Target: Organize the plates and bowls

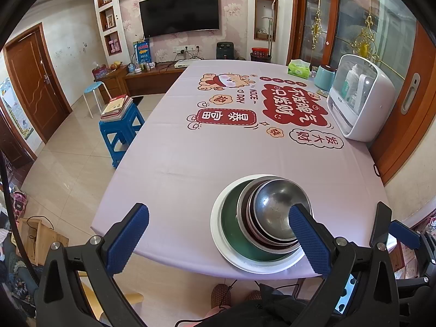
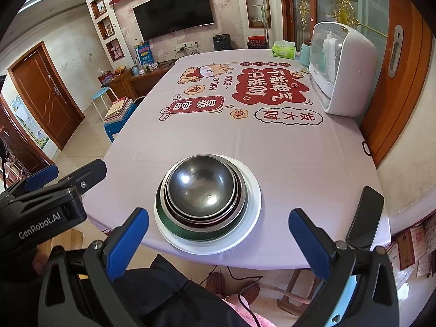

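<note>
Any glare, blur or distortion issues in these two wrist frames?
Left wrist: heavy fisheye bending, door frames bow, dark vignette at the corners; the steel bowl shows soft sheen, focus sharp. Right wrist: same distortion, bright specular spots inside the steel bowl, daylight from the glass door at right, no motion blur.

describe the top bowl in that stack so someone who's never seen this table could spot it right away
On the pink printed tablecloth, near its front edge, a white plate carries a nested stack. The steel bowl sits innermost on top: bare, shiny grey metal, smaller than the green bowl under it.
</note>
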